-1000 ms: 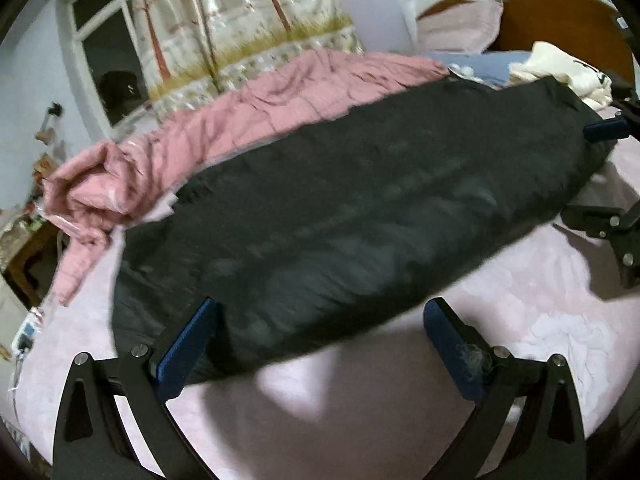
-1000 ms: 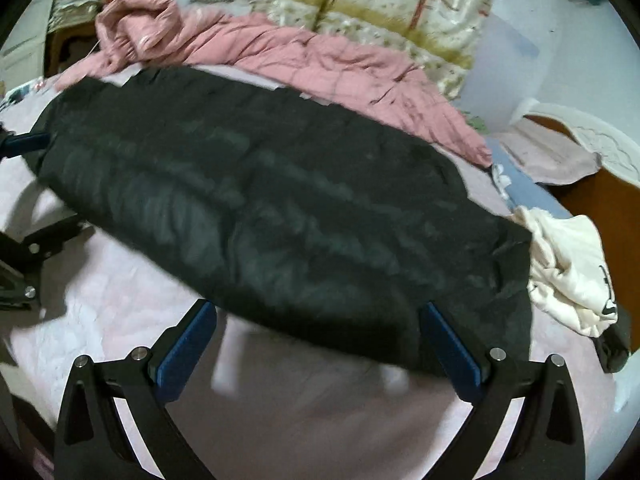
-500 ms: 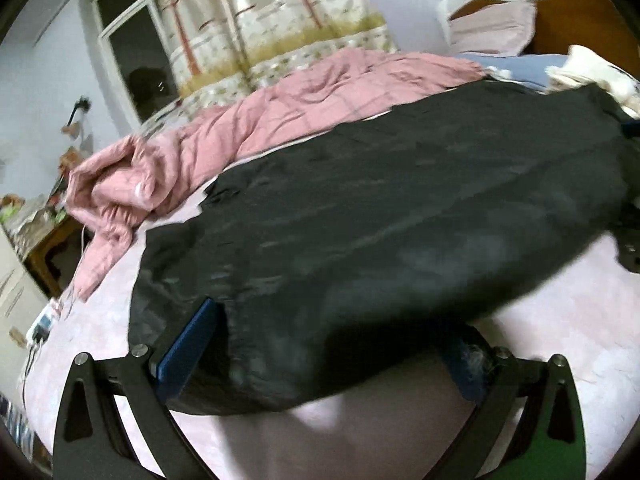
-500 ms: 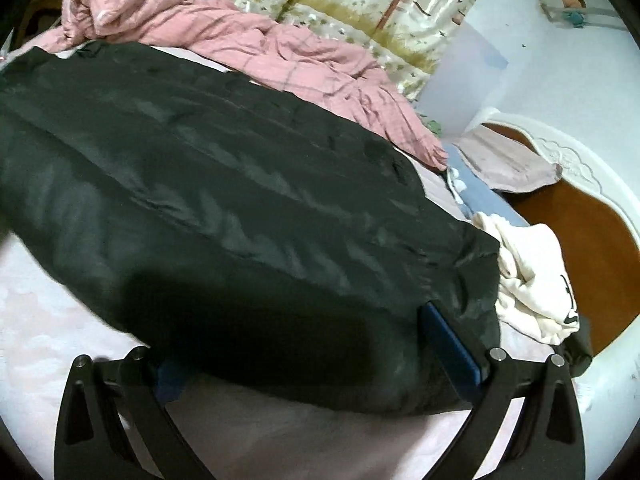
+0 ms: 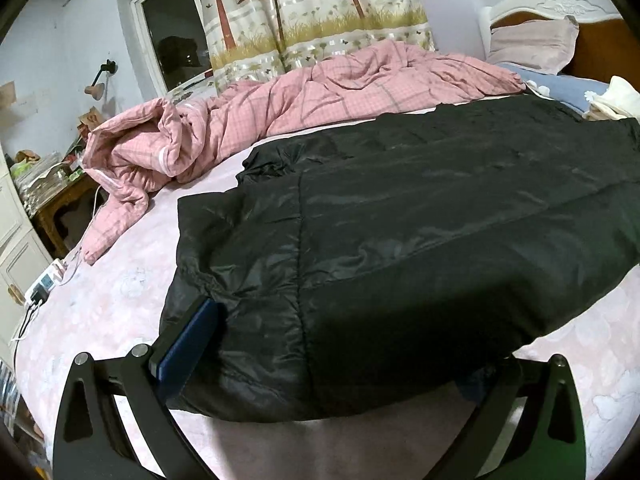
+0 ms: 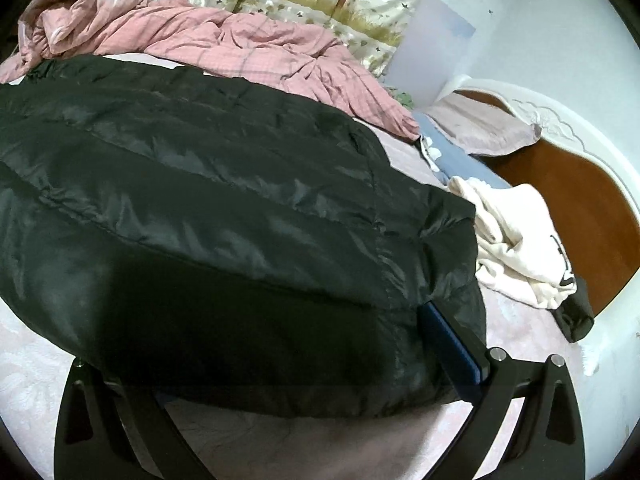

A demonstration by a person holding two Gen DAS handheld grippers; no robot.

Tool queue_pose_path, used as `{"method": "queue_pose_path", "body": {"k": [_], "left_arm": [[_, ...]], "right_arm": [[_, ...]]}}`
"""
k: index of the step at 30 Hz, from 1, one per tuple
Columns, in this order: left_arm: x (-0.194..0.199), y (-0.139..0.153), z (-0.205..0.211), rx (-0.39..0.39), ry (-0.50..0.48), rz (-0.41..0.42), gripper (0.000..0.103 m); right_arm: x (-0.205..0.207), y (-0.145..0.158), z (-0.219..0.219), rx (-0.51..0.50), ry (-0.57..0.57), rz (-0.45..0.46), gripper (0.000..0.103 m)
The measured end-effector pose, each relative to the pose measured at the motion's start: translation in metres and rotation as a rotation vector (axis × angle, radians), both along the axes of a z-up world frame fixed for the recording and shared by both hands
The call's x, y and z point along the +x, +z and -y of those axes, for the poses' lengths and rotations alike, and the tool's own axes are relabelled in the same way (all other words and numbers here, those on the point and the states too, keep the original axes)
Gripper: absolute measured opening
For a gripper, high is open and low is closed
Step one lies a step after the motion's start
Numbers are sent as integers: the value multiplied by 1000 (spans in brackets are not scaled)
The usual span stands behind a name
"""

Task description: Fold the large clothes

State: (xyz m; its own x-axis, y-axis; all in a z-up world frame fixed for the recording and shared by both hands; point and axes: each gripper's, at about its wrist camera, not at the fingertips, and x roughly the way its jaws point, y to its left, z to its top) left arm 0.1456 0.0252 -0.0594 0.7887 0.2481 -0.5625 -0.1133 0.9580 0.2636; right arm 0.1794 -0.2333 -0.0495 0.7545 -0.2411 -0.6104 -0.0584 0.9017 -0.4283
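The black padded jacket lies along the bed, its near edge lifted and draped over both grippers, with the pink quilt bunched just behind it. The left gripper has its fingers spread wide under one end of that edge: the blue pad of one finger shows against the fabric, the other finger is buried beneath it. The right gripper stands the same way at the other end, fingers apart, one pad showing and the other hidden by cloth. Neither looks clamped on anything; the jacket seems only to rest across them. The step appears to be carrying this long edge over toward the quilt side to halve the garment. To do it well, close on the hem first so the slippery shell cannot slide off, raise both ends level together, and lay the edge down square, stopping short of the cream garment by the headboard
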Motion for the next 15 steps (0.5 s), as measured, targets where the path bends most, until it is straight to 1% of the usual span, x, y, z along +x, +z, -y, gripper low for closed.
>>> {"method": "queue_pose_path", "body": {"k": [4, 6, 9, 11, 12, 13, 14, 15], "left_arm": [[4, -4, 5, 10, -3, -37, 103], [4, -4, 6, 4, -5, -35, 101], [3, -5, 5, -14, -18, -35, 94], [4, -8, 6, -19, -32, -40, 82], [4, -7, 7, -20, -43, -40, 78], [2, -8, 8, -20, -50, -34, 66], [1, -7, 8, -16, -54, -24, 43], [-1, -7, 8, -8, -44, -16, 32]], "right_arm": [[5, -4, 5, 49, 2, -31, 103], [6, -5, 7, 64, -1, -36, 103], [4, -7, 5, 63, -23, -19, 103], [1, -8, 1, 43, -39, 3, 103], [-1, -8, -1, 27, -40, 17, 103], [-2, -8, -3, 19, -36, 28, 100], [-5, -7, -4, 32, -7, 33, 91], [-8, -6, -5, 61, 49, 27, 62]]}}
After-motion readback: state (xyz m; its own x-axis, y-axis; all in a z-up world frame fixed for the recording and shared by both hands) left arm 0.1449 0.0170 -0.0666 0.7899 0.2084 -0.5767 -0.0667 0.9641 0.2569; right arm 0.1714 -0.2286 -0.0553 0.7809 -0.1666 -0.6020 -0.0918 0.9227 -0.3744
